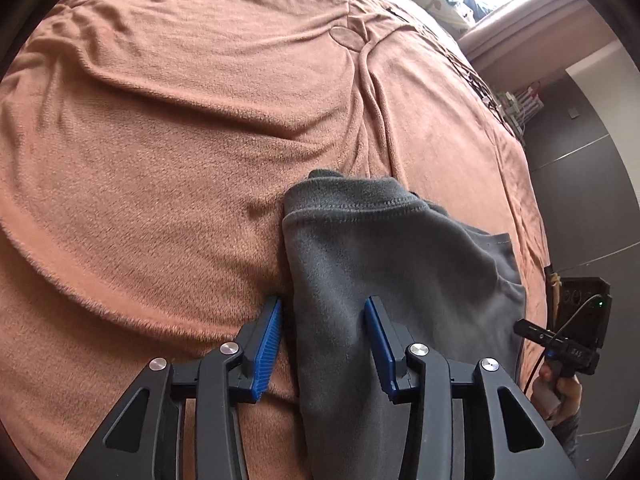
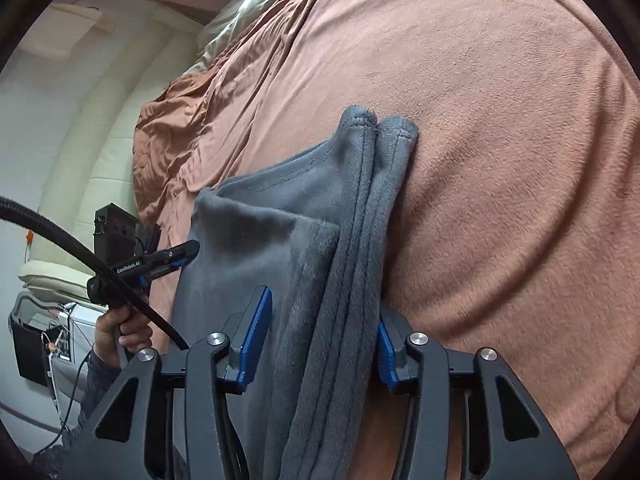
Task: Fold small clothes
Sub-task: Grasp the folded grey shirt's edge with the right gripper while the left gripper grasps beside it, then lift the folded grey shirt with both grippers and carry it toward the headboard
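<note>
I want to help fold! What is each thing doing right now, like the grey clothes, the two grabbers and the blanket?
Grey clothes: folded into layers, lying on the blanket, edges between both grabbers' fingers.
Left grabber: open, fingers either side of one edge of the cloth.
Right grabber: open, fingers around the thick stacked edge.
Brown blanket: spread over the bed, wrinkled.

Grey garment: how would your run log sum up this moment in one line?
grey garment folded on brown blanket | left gripper open astride edge | right gripper open astride edge
</note>
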